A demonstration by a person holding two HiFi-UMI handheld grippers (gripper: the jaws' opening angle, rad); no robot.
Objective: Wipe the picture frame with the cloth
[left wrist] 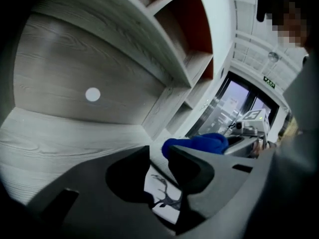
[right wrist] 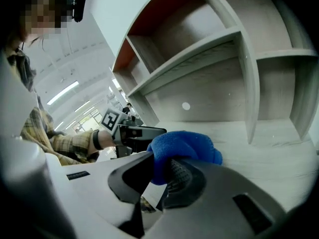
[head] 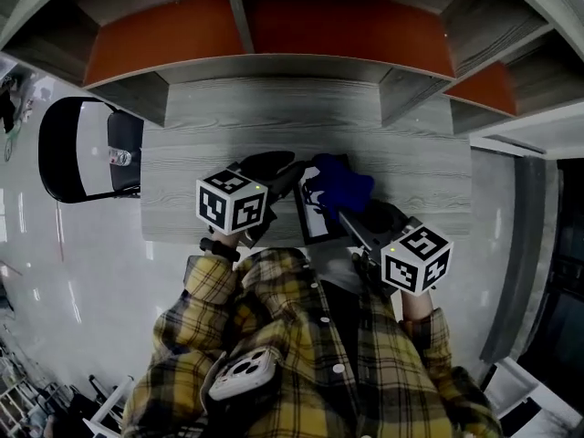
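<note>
left claw is clamped on the picture frame, jaws pinching one edge so the white print with the deer drawing is braced for wiping; the frame appears tilted and clear of the grey desk. right claw is closed on the bunched blue cloth, which sits at the frame's far edge, likely placed to begin a stroke. both claws work close together, so a knock between them is the main risk. shelf compartments with red backs overhang the desk; a dark chair stands well off to the left
</note>
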